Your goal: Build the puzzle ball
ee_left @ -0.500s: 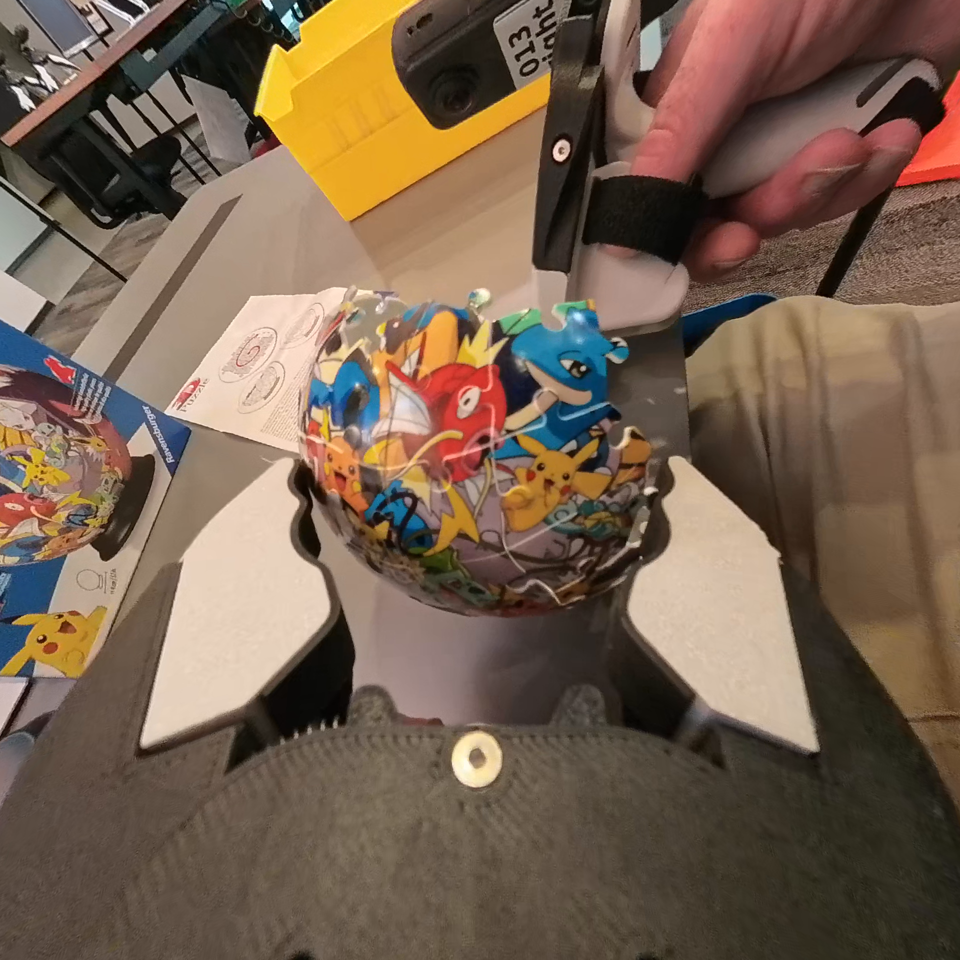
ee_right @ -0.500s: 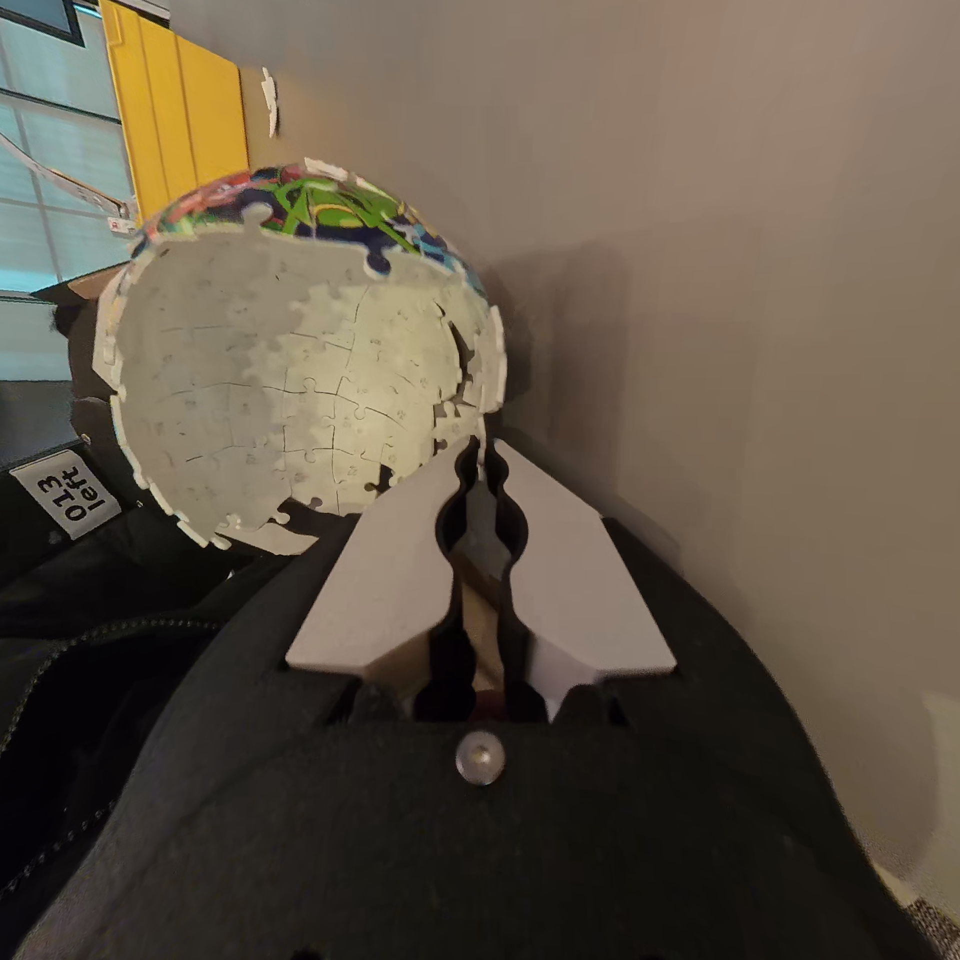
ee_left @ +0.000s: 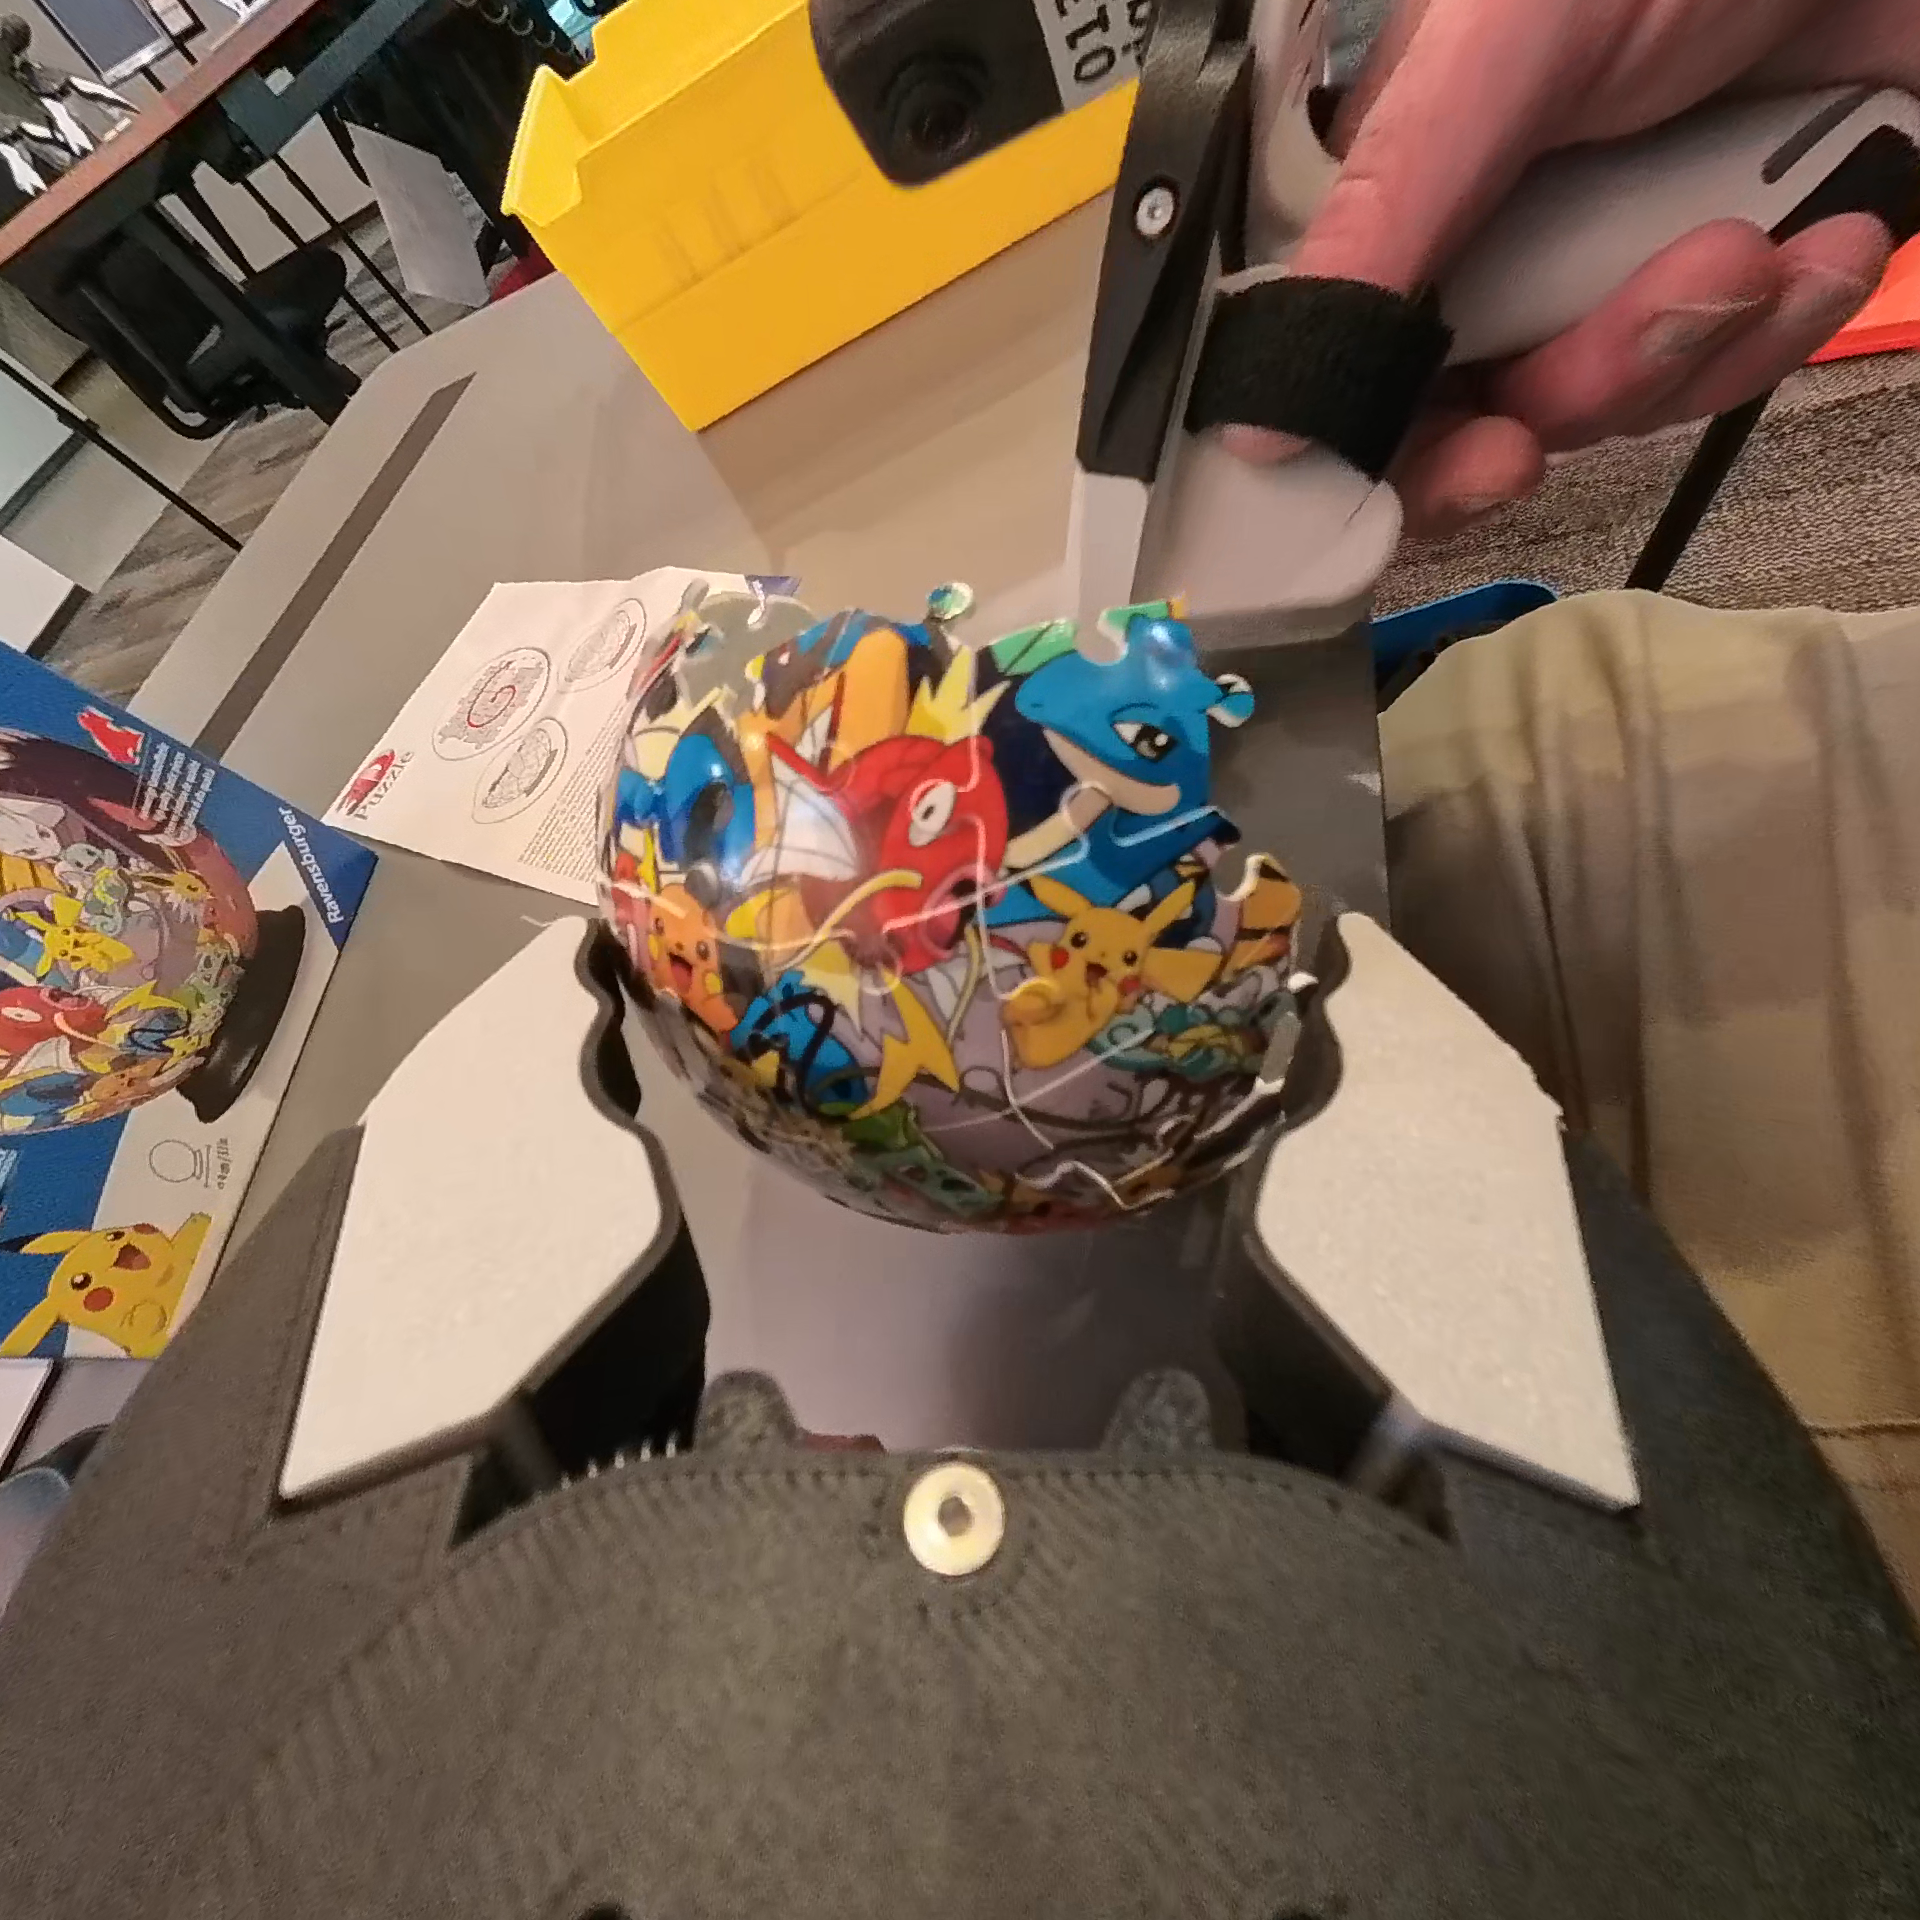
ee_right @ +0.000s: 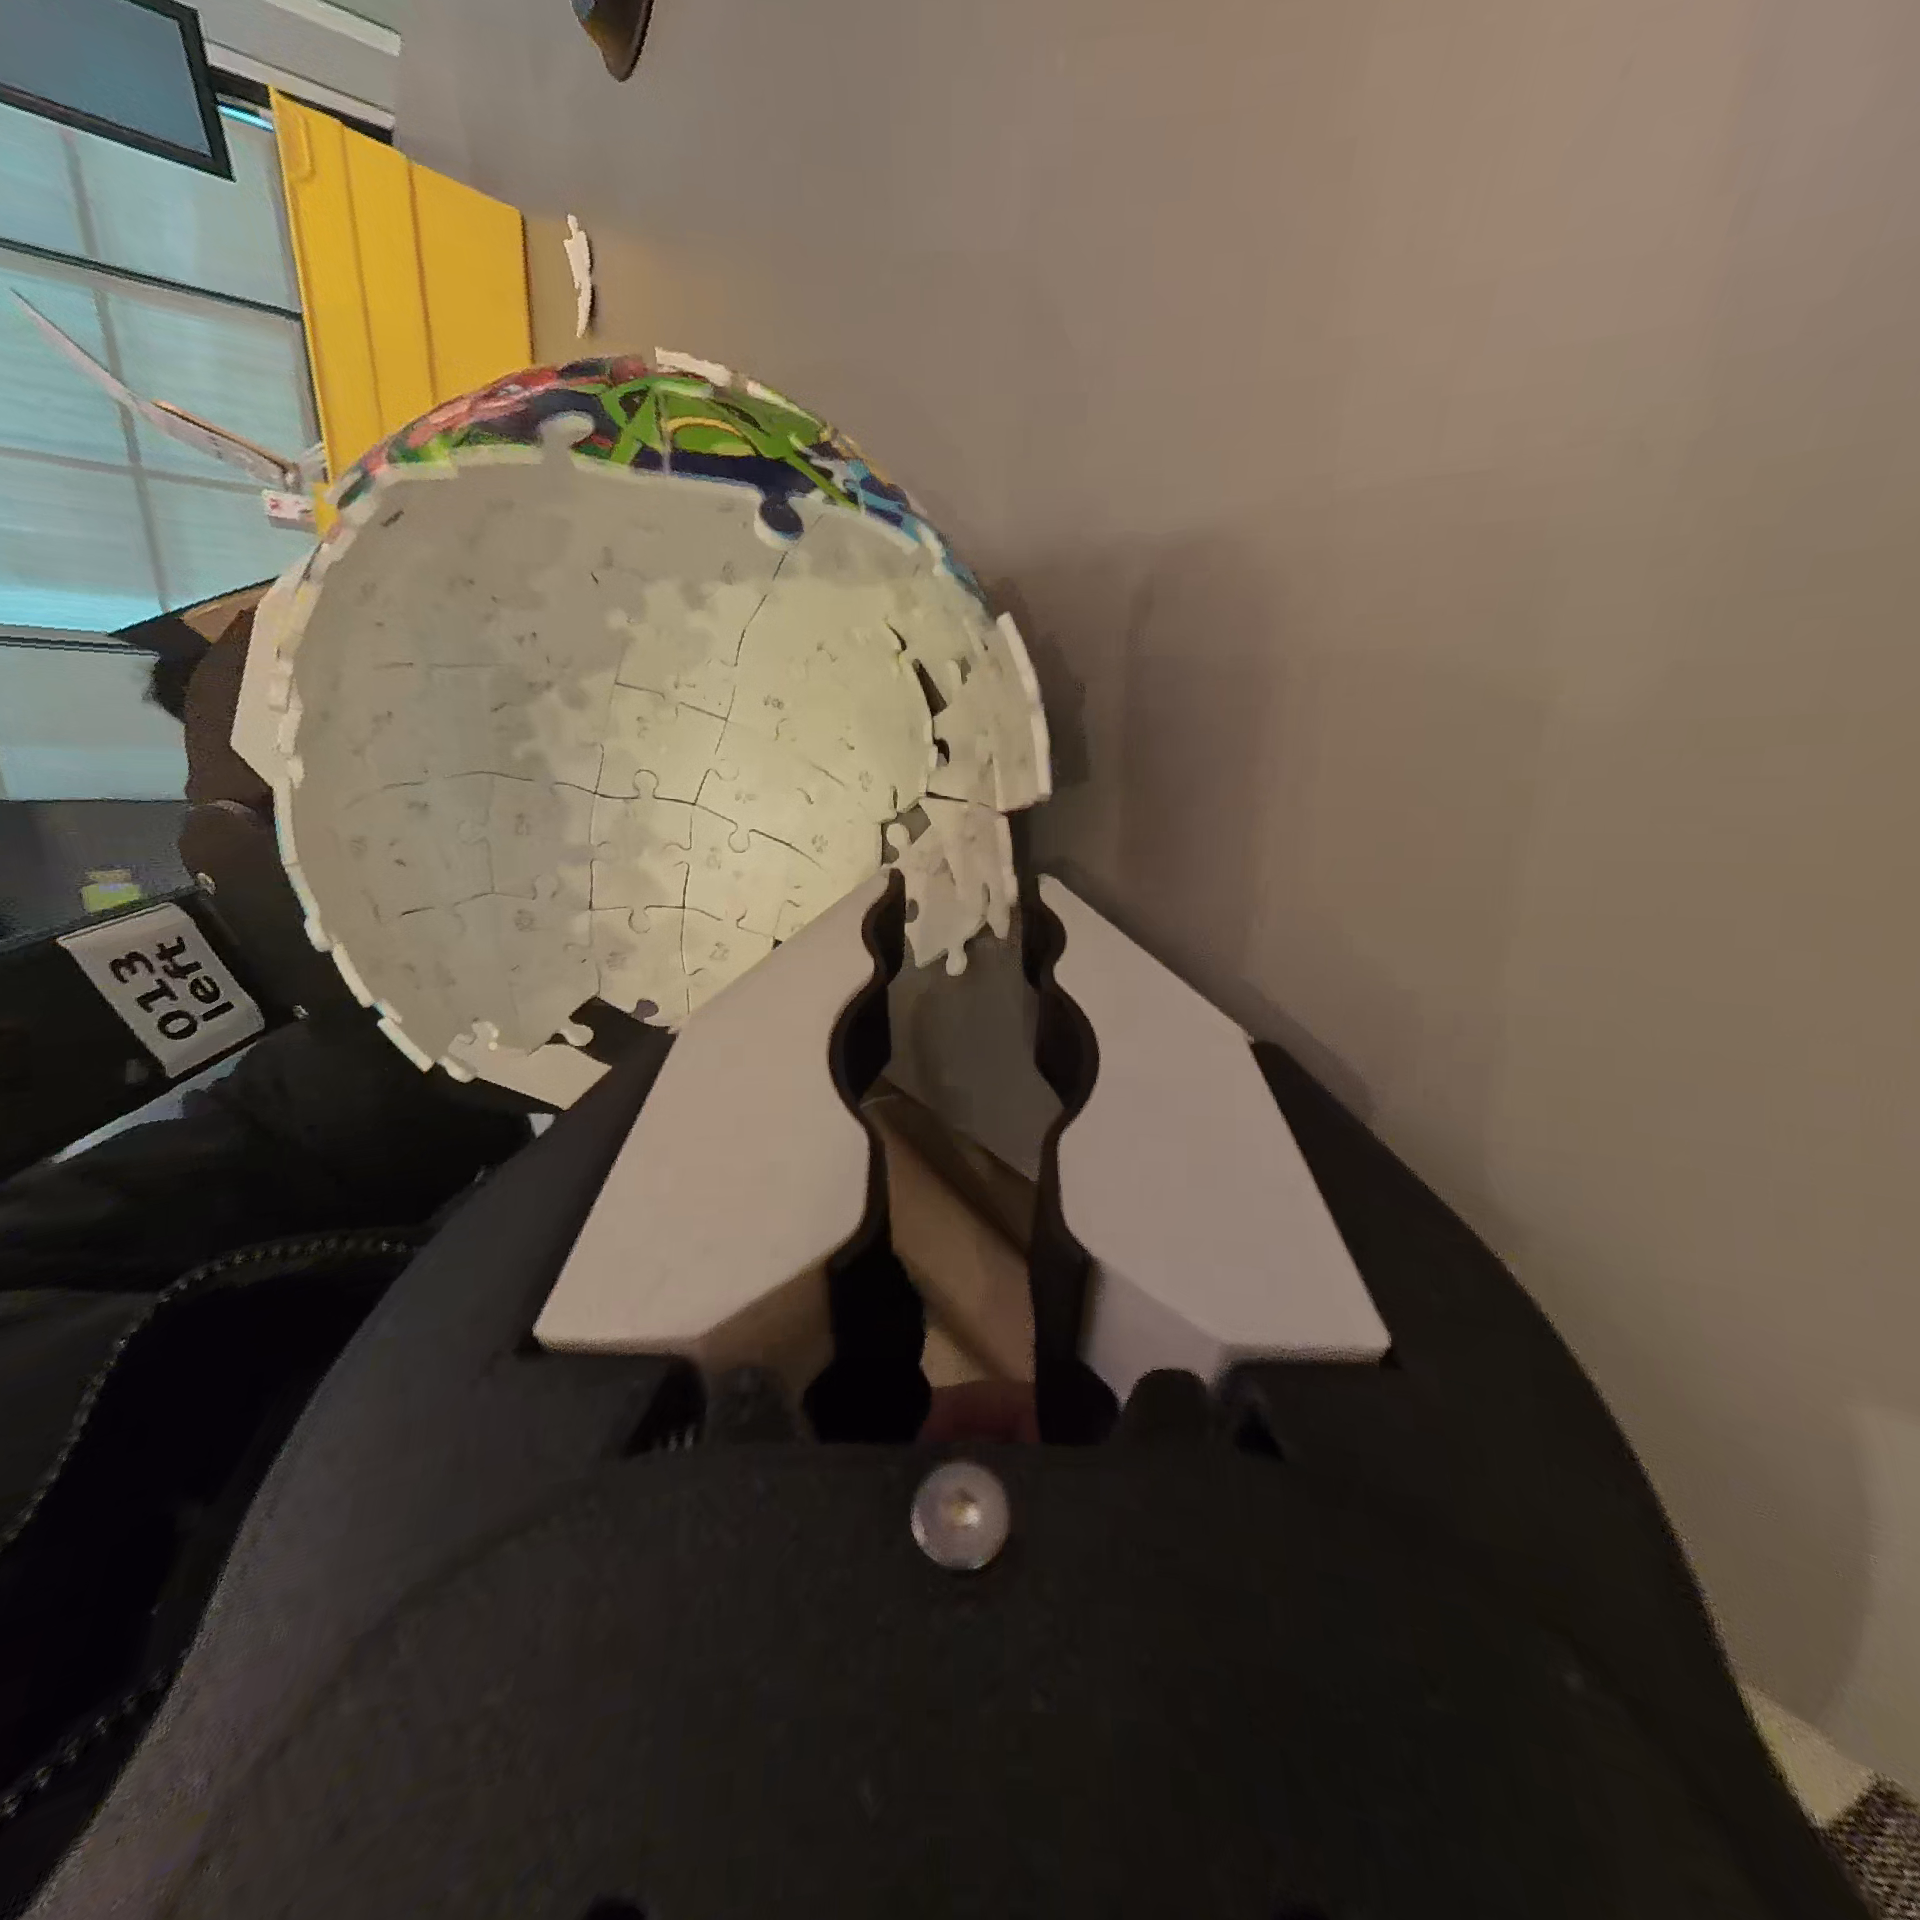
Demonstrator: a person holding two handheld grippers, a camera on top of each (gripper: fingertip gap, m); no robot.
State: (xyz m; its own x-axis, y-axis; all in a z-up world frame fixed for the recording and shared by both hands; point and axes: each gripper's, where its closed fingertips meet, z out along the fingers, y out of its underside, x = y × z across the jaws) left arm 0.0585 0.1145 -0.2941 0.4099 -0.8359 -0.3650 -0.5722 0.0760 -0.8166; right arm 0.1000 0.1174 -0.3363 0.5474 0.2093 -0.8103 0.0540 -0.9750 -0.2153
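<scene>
Half a second on, the right gripper (ee_right: 961, 904) has parted its jaws slightly, letting go a rim piece just fitted. Nearer, the left gripper (ee_left: 961, 935) clamps the puzzle ball (ee_left: 945, 914) above the table (ee_left: 582, 488). Roughly half-built; upper shell missing.

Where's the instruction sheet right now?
In the left wrist view the instruction sheet lies flat on the grey table, just behind and left of the puzzle ball, between the puzzle box and the yellow bin.
</scene>
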